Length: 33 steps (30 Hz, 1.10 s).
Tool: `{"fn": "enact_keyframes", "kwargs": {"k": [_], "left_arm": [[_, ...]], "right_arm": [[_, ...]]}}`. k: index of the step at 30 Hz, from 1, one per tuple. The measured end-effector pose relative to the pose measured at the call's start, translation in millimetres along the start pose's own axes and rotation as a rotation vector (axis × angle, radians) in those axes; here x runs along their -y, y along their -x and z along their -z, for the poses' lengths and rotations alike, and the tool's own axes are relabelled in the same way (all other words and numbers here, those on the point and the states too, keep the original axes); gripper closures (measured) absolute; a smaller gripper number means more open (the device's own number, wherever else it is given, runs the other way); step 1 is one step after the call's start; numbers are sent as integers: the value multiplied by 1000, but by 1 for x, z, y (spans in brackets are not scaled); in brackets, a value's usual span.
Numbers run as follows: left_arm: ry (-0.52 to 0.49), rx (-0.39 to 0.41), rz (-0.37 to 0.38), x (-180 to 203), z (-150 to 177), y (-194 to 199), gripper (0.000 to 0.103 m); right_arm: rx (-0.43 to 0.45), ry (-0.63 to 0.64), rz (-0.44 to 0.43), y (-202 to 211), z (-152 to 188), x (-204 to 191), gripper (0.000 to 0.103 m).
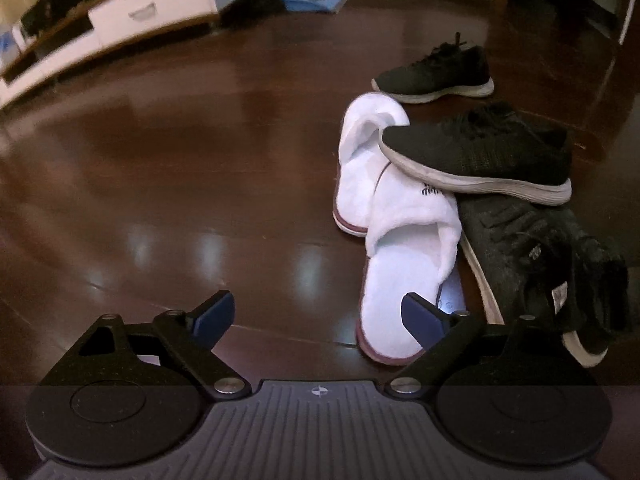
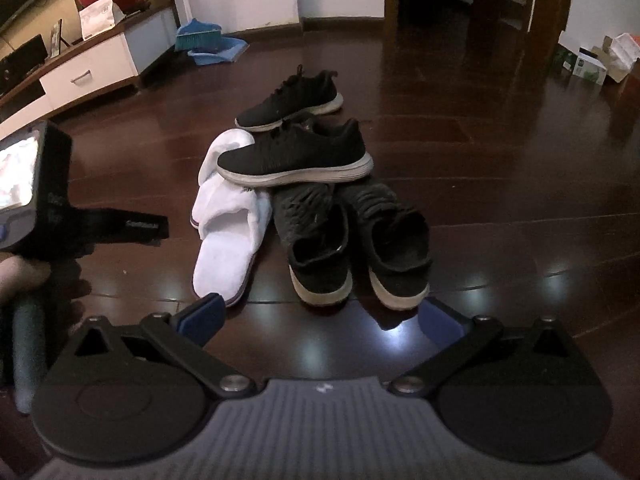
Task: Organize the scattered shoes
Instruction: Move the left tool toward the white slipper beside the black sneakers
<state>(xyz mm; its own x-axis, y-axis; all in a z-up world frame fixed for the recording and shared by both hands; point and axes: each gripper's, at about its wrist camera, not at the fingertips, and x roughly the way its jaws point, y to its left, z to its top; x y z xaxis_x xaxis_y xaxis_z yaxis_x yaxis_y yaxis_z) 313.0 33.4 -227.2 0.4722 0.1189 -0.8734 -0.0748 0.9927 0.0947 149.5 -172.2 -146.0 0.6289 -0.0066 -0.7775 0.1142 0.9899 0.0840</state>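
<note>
A heap of shoes is seen on the dark wooden floor [image 2: 480, 184]: a white slipper [image 2: 224, 248] at left, two black sneakers [image 2: 360, 248] side by side at right, another black sneaker [image 2: 296, 156] laid across them. The right gripper [image 2: 320, 320] is held wide apart, empty, near them.

Two white slippers [image 2: 230, 220] and four black shoes [image 2: 296, 156] are lying together on my floor, one shoe sitting on top.

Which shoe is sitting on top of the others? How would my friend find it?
Look at the shoe pile on the dark wood floor. One black sneaker lies sideways across the top, resting on the white slippers and two other dark sneakers. Only this one is off the floor.
</note>
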Motion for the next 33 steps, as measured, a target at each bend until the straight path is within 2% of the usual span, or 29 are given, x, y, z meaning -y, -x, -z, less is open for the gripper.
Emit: {"fn": "enact_keyframes", "kwargs": {"k": [5, 12, 21, 24, 29, 33], "left_arm": [[12, -19, 17, -4, -3, -31, 23], [47, 7, 34, 1, -12, -59, 24], [-15, 9, -2, 16, -9, -86, 26], [-10, 4, -2, 16, -13, -95, 27], [-4, -9, 1, 15, -21, -105, 39], [16, -24, -5, 13, -28, -113, 41]], "right_arm": [[-15, 15, -8, -14, 4, 2, 0], [-28, 21, -14, -45, 3, 6, 0], [-16, -42, -29, -105, -11, -4, 0], [-43, -36, -26, -124, -14, -9, 0], [-87, -41, -43, -147, -9, -3, 0], [-74, -41, -40, -154, -8, -2, 0]]}}
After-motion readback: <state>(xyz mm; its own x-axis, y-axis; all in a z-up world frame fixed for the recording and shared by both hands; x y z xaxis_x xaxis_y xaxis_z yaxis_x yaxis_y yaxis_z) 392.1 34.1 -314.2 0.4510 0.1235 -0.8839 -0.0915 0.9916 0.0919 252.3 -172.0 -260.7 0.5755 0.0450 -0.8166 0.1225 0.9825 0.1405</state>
